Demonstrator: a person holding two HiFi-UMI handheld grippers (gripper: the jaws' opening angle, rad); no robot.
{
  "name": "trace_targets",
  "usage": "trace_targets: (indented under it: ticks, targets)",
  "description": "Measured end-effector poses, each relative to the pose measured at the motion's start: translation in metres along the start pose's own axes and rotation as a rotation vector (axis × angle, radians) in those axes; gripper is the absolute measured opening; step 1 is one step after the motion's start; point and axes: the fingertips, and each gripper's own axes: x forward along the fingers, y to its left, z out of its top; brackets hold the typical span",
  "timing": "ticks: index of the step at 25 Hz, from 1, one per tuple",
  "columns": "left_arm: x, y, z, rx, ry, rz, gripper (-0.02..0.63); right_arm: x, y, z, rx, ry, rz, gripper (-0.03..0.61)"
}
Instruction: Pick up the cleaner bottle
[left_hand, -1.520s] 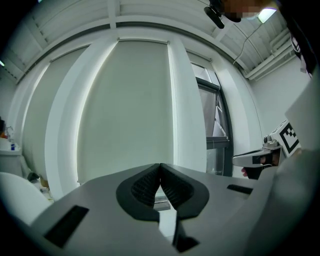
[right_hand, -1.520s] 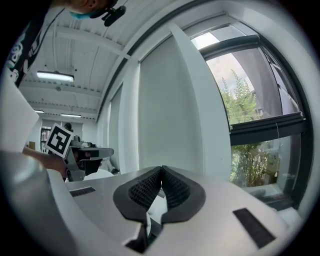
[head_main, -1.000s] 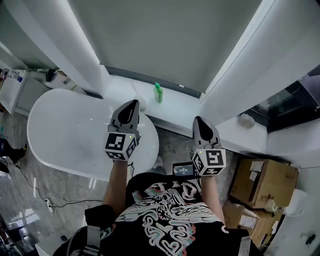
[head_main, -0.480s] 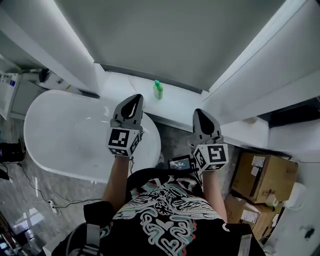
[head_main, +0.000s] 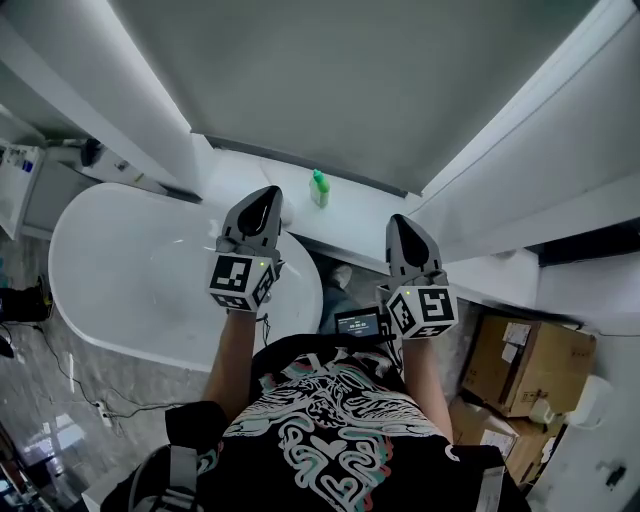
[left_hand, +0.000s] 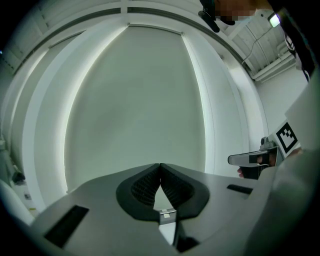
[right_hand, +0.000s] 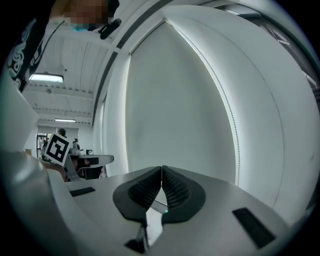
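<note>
Well, in the head view we hold the left gripper (head_main: 268, 196) and the right gripper (head_main: 398, 224) side by side at mid frame. Both are smooth grey shells that narrow to dark tips. The cleaner bottle (head_main: 319, 188), small, green and slim, stands upright on the white ledge (head_main: 360, 212) at upper centre. It is beyond and between the two tips, touching neither. A glossy white oval surface (head_main: 130, 265) fills the left of the frame. At lower right sit brown cardboard boxes (head_main: 520, 352) with their flaps shut, so we cannot see what they hold.

In the left gripper view, our left gripper (left_hand: 160, 166) has its jaws pressed together. The dark ribbed pads (left_hand: 142, 187) meet in one thin seam with nothing between them, against a pale matte panel (left_hand: 140, 100).

In the right gripper view, the right gripper (right_hand: 161, 168) likewise has its jaws pressed together on nothing, its ribbed pads meeting edge to edge before the same pale panel.
</note>
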Motion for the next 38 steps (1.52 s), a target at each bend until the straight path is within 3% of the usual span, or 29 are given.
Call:
trace_targets:
  ticks: [11,15,21,31,38]
  targets:
    - [0.026,0.026,-0.034,-0.007,0.074,0.017,0.015,0.047,-0.008,-0.025,0.020,0.057,0.028,0.028]
    - [0.041,0.039,-0.042,-0.015,0.063,0.020,0.015,0.067,-0.010,-0.032,0.003,0.083,0.040,0.028]
    - [0.065,0.038,-0.060,-0.026,0.040,-0.057,0.015,0.090,-0.015,-0.056,0.023,0.124,0.079,0.028]
    - [0.085,0.060,-0.121,-0.033,0.153,-0.024,0.015,0.116,-0.022,-0.106,0.016,0.234,0.078,0.028]
    - [0.098,0.081,-0.160,-0.061,0.157,-0.024,0.015,0.139,-0.028,-0.153,-0.001,0.286,0.090,0.028]
